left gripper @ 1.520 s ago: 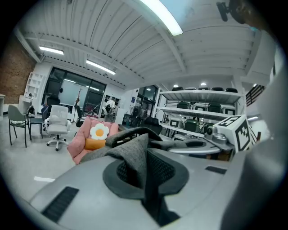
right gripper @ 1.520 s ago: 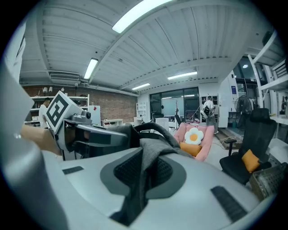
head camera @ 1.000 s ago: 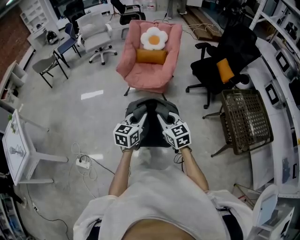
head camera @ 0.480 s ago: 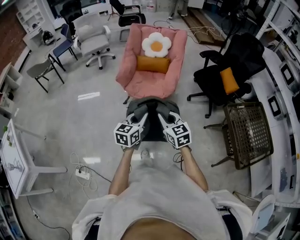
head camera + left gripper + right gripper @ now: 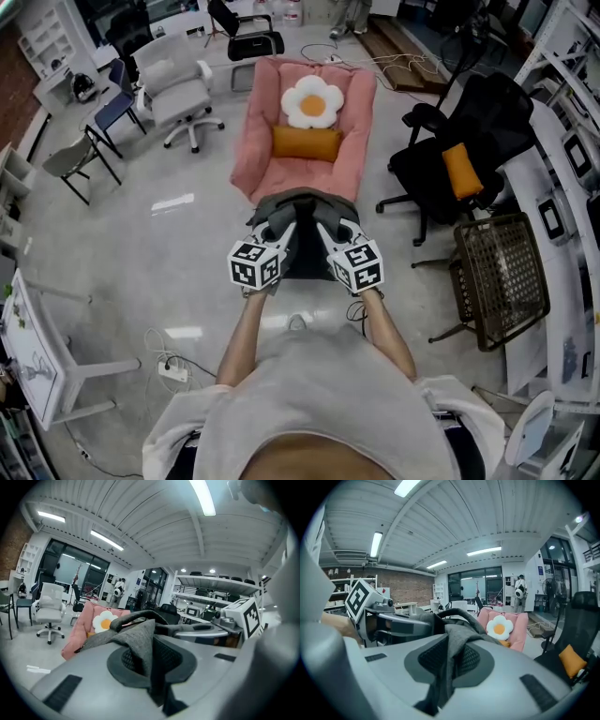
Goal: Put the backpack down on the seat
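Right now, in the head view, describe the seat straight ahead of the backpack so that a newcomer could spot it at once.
On the grey floor mid-room, straight ahead of the backpack, stands a pink armchair. It sits between a white office chair and a black office chair. It alone carries a white flower cushion above an orange pillow.

Head view steeply down; gripper views near-level, close behind jaws; all share armchair (image 5: 349, 141).
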A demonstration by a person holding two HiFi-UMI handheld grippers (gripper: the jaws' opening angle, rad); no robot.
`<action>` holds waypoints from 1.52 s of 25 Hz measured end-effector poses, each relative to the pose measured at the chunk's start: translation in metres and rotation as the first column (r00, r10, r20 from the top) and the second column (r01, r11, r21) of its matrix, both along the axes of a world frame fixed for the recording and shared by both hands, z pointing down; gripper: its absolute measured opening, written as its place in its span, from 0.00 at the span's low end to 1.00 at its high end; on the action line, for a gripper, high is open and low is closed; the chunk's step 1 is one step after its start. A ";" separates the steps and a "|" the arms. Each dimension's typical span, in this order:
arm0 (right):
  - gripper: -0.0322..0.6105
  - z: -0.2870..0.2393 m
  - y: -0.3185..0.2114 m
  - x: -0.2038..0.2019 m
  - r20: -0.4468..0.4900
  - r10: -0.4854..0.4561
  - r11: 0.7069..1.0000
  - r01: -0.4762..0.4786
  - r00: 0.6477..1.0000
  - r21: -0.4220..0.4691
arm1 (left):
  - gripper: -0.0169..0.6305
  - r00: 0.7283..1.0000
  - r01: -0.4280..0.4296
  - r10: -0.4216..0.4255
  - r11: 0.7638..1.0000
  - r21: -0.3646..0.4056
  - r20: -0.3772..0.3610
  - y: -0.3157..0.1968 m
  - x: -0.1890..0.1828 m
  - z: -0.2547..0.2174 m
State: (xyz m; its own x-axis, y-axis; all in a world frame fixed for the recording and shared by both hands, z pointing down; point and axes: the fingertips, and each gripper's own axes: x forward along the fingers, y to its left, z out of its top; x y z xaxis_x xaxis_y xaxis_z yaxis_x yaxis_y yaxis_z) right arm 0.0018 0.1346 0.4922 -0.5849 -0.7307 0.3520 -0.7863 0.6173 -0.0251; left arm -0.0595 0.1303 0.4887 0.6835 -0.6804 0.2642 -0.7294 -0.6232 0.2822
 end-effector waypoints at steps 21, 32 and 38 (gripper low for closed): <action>0.10 0.017 -0.096 -0.017 0.000 0.032 0.999 -0.032 0.999 -0.023 | 0.08 0.999 -0.047 0.047 0.999 -0.025 0.016 -0.097 -0.017 0.016; 0.10 0.026 -0.177 -0.007 0.014 0.028 0.999 -0.028 1.000 -0.035 | 0.08 0.999 -0.043 0.044 0.998 -0.040 0.028 -0.180 -0.007 0.024; 0.10 0.029 -0.234 -0.001 0.019 0.012 0.999 -0.011 1.000 -0.043 | 0.08 0.999 -0.029 0.031 0.998 -0.052 0.022 -0.236 -0.002 0.026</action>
